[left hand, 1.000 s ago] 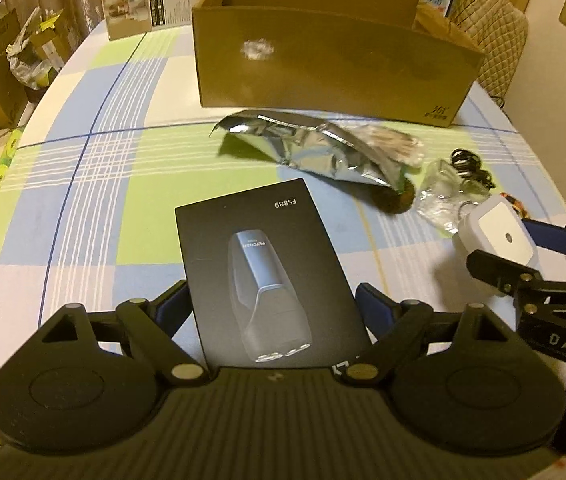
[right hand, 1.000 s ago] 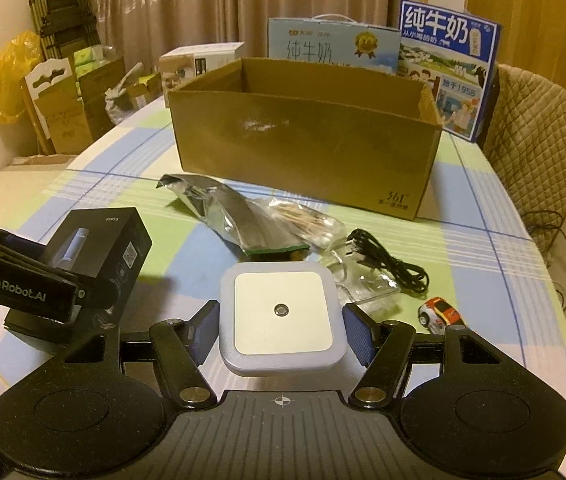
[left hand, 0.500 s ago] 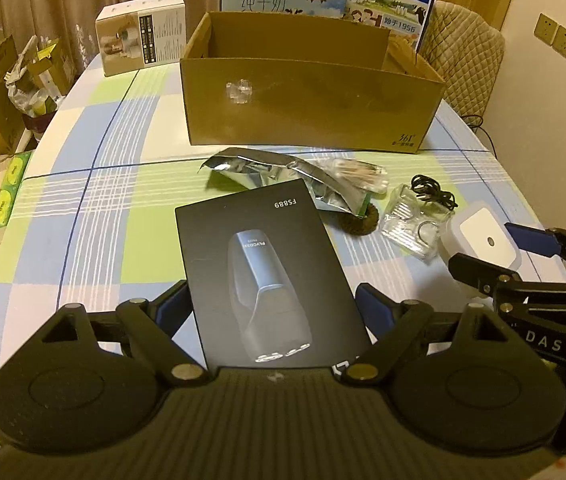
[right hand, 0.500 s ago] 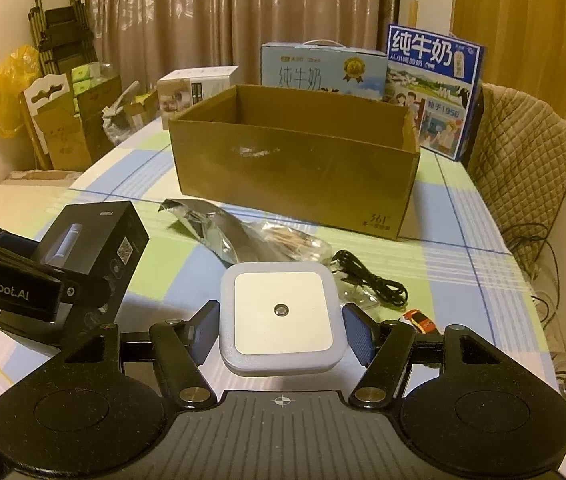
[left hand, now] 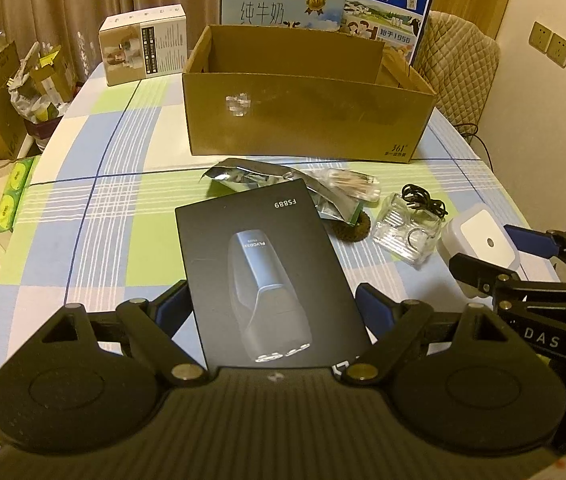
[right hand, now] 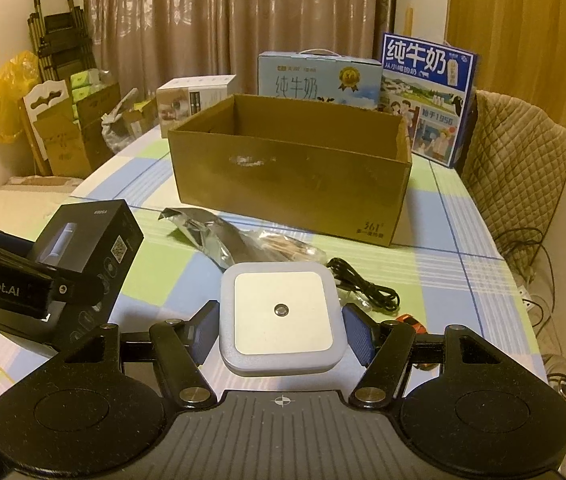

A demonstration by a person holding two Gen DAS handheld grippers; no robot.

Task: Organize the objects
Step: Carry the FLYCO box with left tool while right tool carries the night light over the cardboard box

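Curtains are hanging behind a table (left hand: 95, 216) that is wearing a blue, green and white checked cloth. Toward the far side an open cardboard box (left hand: 307, 120) is standing upright; its visible interior is showing nothing inside. Behind it two milk cartons (left hand: 279, 4) are standing side by side, and a white carton (left hand: 143, 46) is sitting to its left. The left gripper (left hand: 271, 304) is gripping a black box (left hand: 267, 276), printed with a shaver picture, its blue pads (left hand: 173, 306) pressing on the two long sides; the right wrist view is showing that box (right hand: 83, 248) raised off the cloth. The right gripper (right hand: 281, 324) is clamping a white square night light (right hand: 281, 312) between its pads, sensor face up, likewise clear of the table, in front of the cardboard box. Between the grippers and the cardboard box several items are lying loose on the cloth: a crumpled foil bag (left hand: 251, 174), a clear packet (left hand: 349, 182) touching it, a dark round item (left hand: 353, 228) partly under the foil, a clear plastic case (left hand: 407, 232) and a black cable (left hand: 423, 200) just beside that case. A small orange toy car (right hand: 411, 322) is showing partly behind the right finger. A quilted chair (right hand: 519, 168) is standing at the table's right side.
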